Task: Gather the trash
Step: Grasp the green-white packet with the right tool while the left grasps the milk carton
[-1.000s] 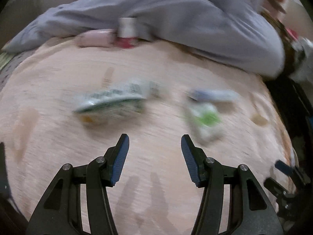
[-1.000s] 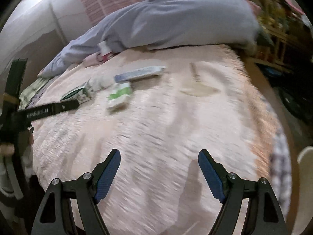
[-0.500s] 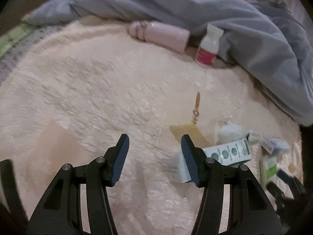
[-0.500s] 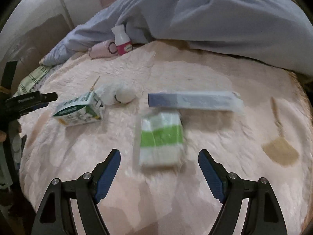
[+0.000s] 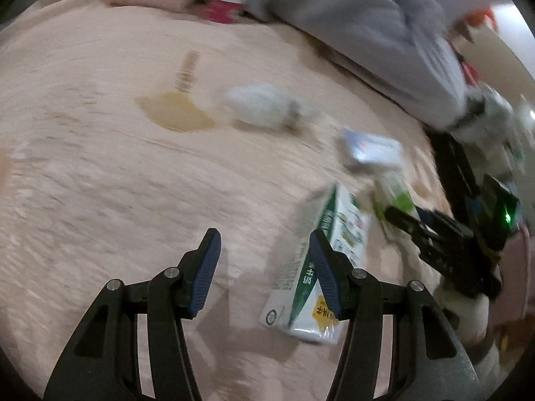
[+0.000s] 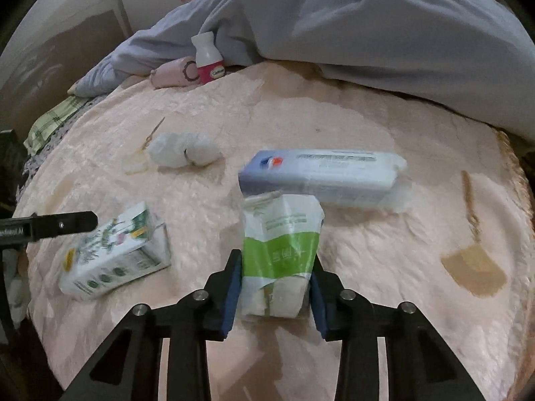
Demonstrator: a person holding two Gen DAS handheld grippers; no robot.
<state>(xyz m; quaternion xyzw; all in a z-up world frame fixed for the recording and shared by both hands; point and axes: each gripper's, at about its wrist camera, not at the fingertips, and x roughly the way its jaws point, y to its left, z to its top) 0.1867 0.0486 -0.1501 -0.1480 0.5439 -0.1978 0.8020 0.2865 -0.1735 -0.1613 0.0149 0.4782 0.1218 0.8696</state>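
Trash lies on a pink blanket (image 6: 367, 133). My right gripper (image 6: 276, 257) points down at a green and white packet (image 6: 281, 234); its jaws are closing, and both pads sit against the packet's sides. A green and white milk carton (image 6: 113, 254) lies on its side to the left. My left gripper (image 5: 264, 234) is open with only blanket between its fingers, and the carton (image 5: 347, 230) lies just behind its right finger (image 5: 322, 267). A long blue and white pack (image 6: 321, 173) and a crumpled white tissue (image 6: 184, 150) lie further back.
A grey duvet (image 6: 367, 26) is heaped along the far side. A white and pink bottle (image 6: 209, 58) and a pink pouch (image 6: 170, 73) rest against it. A checked cloth (image 6: 53, 117) lies at the left edge. Tan leaf patterns (image 6: 474, 267) mark the blanket.
The right gripper's jaws have come in from wide apart onto the green and white packet. The left gripper has swung across, and the milk carton now lies beside its right finger.
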